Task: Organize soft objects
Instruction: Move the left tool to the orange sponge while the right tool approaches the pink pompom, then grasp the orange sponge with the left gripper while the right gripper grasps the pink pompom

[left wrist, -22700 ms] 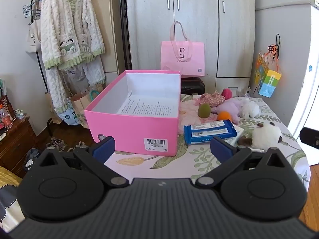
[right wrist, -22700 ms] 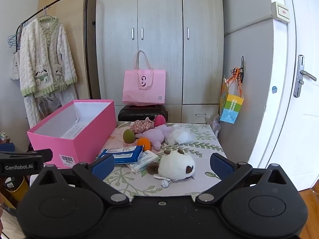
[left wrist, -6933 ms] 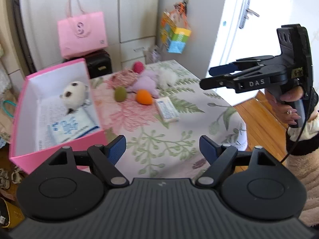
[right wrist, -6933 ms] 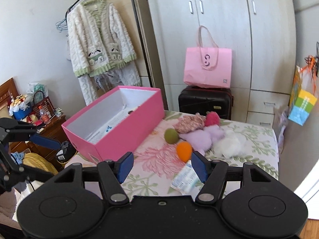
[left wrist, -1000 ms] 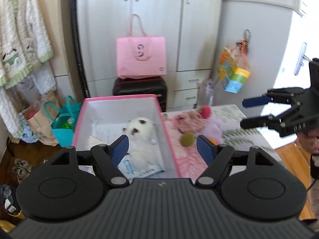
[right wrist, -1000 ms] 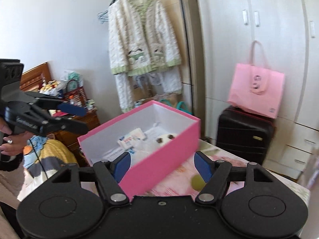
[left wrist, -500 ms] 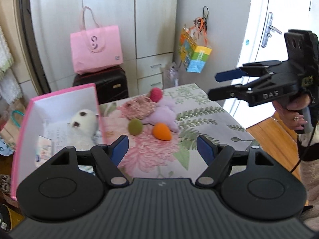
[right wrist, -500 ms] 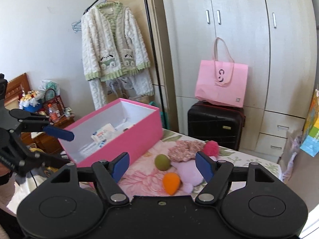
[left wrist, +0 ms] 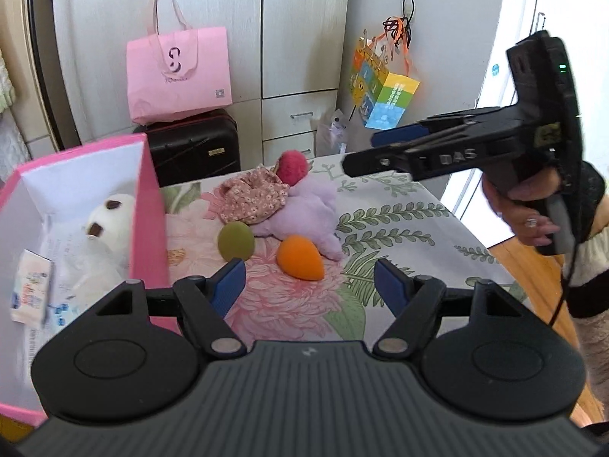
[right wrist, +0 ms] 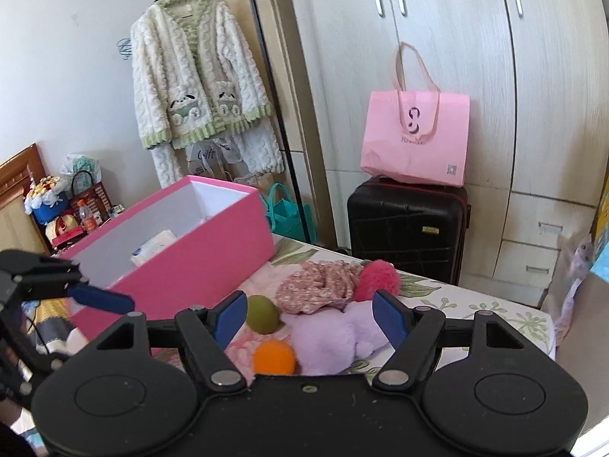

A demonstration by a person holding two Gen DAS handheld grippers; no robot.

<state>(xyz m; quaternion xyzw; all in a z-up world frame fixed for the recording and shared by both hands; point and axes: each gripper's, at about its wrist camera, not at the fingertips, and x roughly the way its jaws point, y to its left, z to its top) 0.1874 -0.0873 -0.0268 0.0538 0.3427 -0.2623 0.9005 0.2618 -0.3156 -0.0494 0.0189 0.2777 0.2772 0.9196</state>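
Note:
On the floral table lie a green egg-shaped sponge [left wrist: 236,240], an orange one [left wrist: 300,257], a purple plush [left wrist: 304,209], a floral cloth [left wrist: 251,198] and a red pompom [left wrist: 291,167]. The pink box [left wrist: 148,198] stands at the left, holding a white plush [left wrist: 106,221] and a tissue pack [left wrist: 30,289]. My left gripper [left wrist: 310,283] is open and empty, just short of the orange sponge. My right gripper [right wrist: 310,318] is open and empty over the purple plush [right wrist: 327,335]. In the left wrist view, the right gripper [left wrist: 369,152] reaches in from the right, above the toys.
A pink paper bag [right wrist: 415,137] sits on a black suitcase [right wrist: 407,228] behind the table, in front of the wardrobe. A fleece jacket [right wrist: 194,76] hangs on a rack at the left. A colourful bag [left wrist: 384,91] hangs on the wall. The table's right edge [left wrist: 475,236] drops to wooden floor.
Both grippers have sunk and come closer to the toys on the table. In the left wrist view the right gripper now looms larger and nearer the pompom.

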